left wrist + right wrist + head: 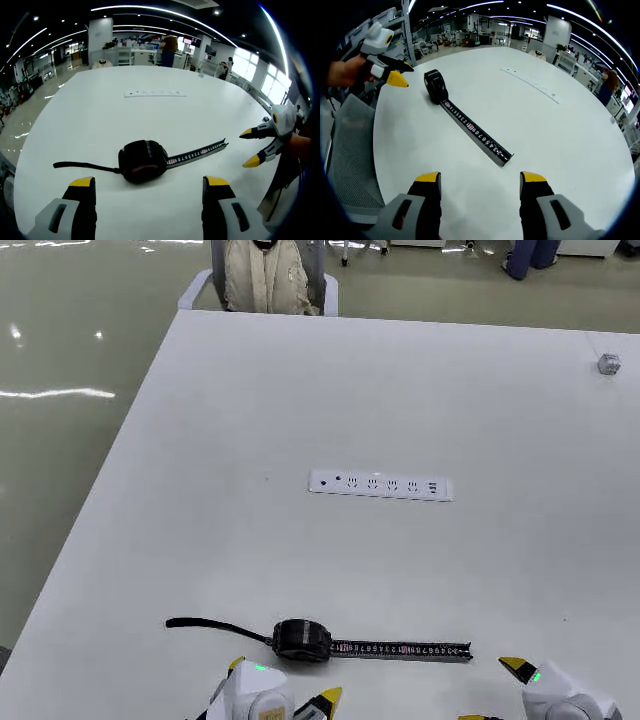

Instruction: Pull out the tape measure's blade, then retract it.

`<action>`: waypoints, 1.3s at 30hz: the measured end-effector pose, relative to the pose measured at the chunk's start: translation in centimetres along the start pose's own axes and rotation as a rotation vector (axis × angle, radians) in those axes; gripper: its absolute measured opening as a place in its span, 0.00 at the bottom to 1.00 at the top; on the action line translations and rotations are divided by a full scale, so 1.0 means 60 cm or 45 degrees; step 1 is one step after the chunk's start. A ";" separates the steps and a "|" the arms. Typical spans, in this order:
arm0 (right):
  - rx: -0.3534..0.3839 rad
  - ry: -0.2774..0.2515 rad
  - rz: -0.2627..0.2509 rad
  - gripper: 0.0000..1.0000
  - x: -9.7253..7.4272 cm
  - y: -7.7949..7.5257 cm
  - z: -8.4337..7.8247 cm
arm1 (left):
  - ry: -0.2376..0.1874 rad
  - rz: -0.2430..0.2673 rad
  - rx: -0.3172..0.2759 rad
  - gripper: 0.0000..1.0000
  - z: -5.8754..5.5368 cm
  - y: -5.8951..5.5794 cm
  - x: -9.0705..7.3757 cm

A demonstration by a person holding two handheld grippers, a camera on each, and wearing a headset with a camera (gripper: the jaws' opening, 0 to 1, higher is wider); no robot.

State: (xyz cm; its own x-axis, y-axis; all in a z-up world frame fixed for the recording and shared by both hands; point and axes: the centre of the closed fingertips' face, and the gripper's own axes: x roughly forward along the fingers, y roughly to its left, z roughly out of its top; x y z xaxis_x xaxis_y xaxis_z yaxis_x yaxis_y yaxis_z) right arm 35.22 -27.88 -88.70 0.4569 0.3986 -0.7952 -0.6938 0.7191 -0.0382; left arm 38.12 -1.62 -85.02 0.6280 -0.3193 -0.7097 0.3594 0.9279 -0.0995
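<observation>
Tongs are held apart, nothing clamped: the left tongs (pixel 149 187) near the case (pixel 302 639), the right tongs (pixel 481 176) near the tip of the blade (pixel 400 649), which is drawn out across the counter (pixel 300 390). An unbraced case could be dragged, or the blade snapped back uncontrolled.

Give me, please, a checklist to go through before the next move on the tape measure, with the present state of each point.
1. Blade pulled out of the case: ok.
2. Strap clear of the blade, on the case's other side: ok.
3. Left gripper open, facing the case: ok.
4. Right gripper open, facing the blade's tip: ok.
5. Case gripped: not ok, neither gripper touches it.
6. Whether the blade is locked: cannot tell.
</observation>
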 end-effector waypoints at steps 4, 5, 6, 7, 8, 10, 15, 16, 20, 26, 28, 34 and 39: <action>-0.030 0.018 0.020 0.65 0.008 -0.004 -0.001 | -0.001 0.006 -0.004 0.85 0.005 0.000 0.005; -0.032 0.020 0.021 0.65 0.009 -0.005 -0.001 | -0.001 0.006 -0.004 0.85 0.006 0.000 0.005; -0.033 0.021 0.022 0.64 0.009 -0.005 -0.001 | -0.001 0.006 -0.004 0.84 0.006 0.000 0.006; -0.034 0.023 0.023 0.64 0.009 -0.005 -0.001 | -0.001 0.007 -0.004 0.84 0.006 0.000 0.006; -0.035 0.024 0.023 0.64 0.009 -0.005 -0.001 | -0.001 0.007 -0.004 0.84 0.006 0.000 0.006; -0.063 0.045 0.047 0.65 0.016 -0.006 -0.003 | 0.001 0.014 -0.008 0.84 0.008 0.000 0.013; -0.108 0.080 0.083 0.64 0.030 -0.014 -0.006 | 0.007 0.034 -0.015 0.82 0.008 0.004 0.025; -0.114 0.085 0.087 0.64 0.032 -0.015 -0.006 | 0.008 0.036 -0.016 0.82 0.008 0.004 0.027; -0.136 0.098 0.109 0.62 0.039 -0.019 -0.008 | 0.013 0.044 -0.025 0.82 0.007 0.007 0.032; -0.164 0.110 0.125 0.61 0.043 -0.022 -0.009 | 0.015 0.051 -0.038 0.81 0.007 0.008 0.037; -0.189 0.125 0.143 0.61 0.050 -0.026 -0.011 | 0.018 0.056 -0.044 0.81 0.006 0.010 0.042; -0.239 0.154 0.181 0.58 0.060 -0.032 -0.015 | 0.014 0.065 -0.055 0.79 0.011 0.012 0.053; -0.272 0.178 0.205 0.57 0.068 -0.036 -0.017 | 0.014 0.067 -0.065 0.79 0.017 0.012 0.063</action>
State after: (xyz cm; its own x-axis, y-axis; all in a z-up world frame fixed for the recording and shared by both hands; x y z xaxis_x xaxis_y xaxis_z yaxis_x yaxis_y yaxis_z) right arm 38.01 -28.38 -92.44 0.2603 0.4048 -0.8766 -0.8594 0.5110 -0.0192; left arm 41.46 -2.35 -87.09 0.6374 -0.2682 -0.7223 0.2906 0.9519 -0.0970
